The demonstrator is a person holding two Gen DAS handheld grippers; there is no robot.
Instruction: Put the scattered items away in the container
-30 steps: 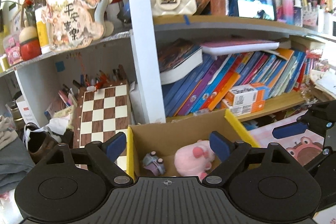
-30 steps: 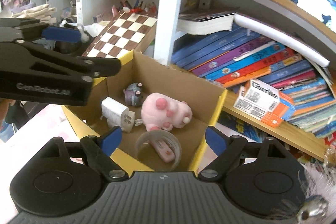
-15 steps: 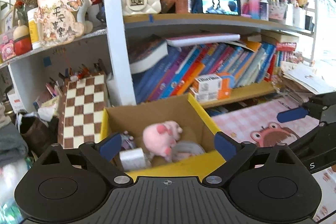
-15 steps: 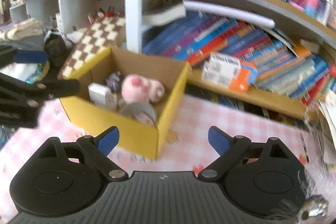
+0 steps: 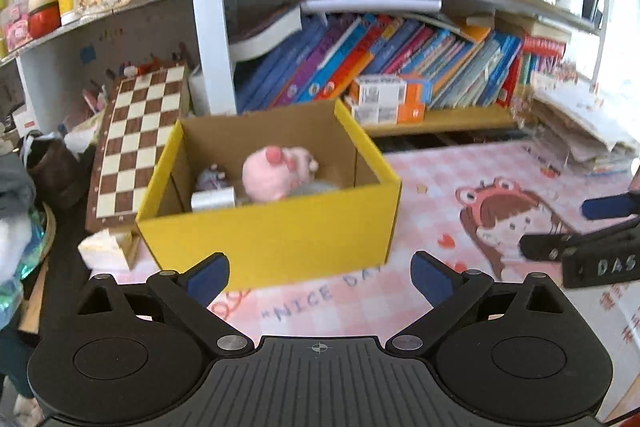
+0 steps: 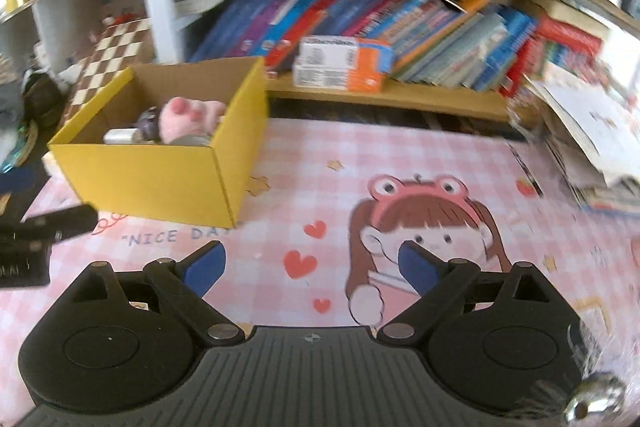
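Note:
A yellow cardboard box stands on the pink checked mat. Inside it lie a pink plush toy, a small purple figure, a white charger block and a roll of clear tape. My left gripper hangs open in front of the box's near wall, holding nothing. My right gripper is open and empty over the cartoon girl print, to the right of the box. The right gripper's fingers show at the right edge of the left wrist view.
A bookshelf with slanted books and orange-white cartons runs behind the mat. A chessboard leans at the left of the box. A paper stack sits at the right. A pale scrap lies by the box's left corner.
Both grippers have pulled back and up from the box, which now looks smaller and farther. The right gripper has swung right over the mat's cartoon print.

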